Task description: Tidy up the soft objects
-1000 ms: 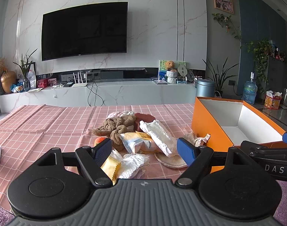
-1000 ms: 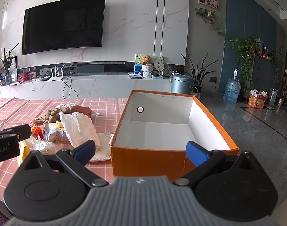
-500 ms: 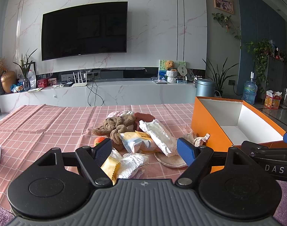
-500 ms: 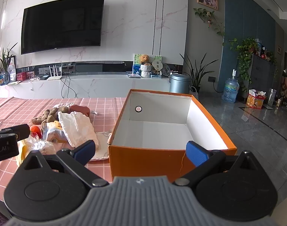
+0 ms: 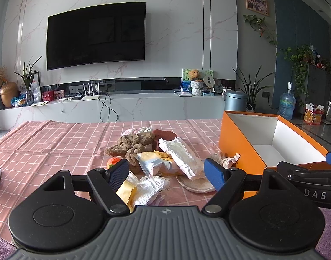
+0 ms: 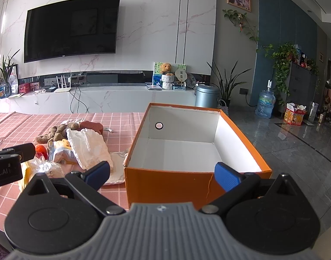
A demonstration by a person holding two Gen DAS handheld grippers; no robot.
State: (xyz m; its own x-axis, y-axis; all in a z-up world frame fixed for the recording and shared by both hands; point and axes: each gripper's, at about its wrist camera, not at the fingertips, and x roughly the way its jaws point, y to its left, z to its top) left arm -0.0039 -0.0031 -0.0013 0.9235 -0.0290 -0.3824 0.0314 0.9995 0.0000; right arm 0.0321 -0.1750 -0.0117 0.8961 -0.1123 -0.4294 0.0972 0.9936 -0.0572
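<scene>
A: Left tongs (image 5: 166, 172) state?
B: Spread wide, holding nothing, low over the near edge of the table (image 5: 46, 143). The yellow packet (image 5: 126, 191) and crinkled clear wrapper (image 5: 151, 187) lie between the blue pads.
A: Right tongs (image 6: 162, 174)?
B: Also wide and empty, just in front of the orange box (image 6: 165, 187); nothing seen inside it.
A: Where are the soft things?
B: Piled on the pink checked cloth left of the box: brown knotted plush (image 5: 133, 144), dark red item (image 5: 164, 135), white wrapped pack (image 5: 184, 157), blue-white snack bag (image 5: 152, 162), orange ball (image 5: 113, 161). A round cream pad (image 5: 195, 185) lies near, and a crumpled beige cloth (image 5: 225, 159) touches the box corner.
</scene>
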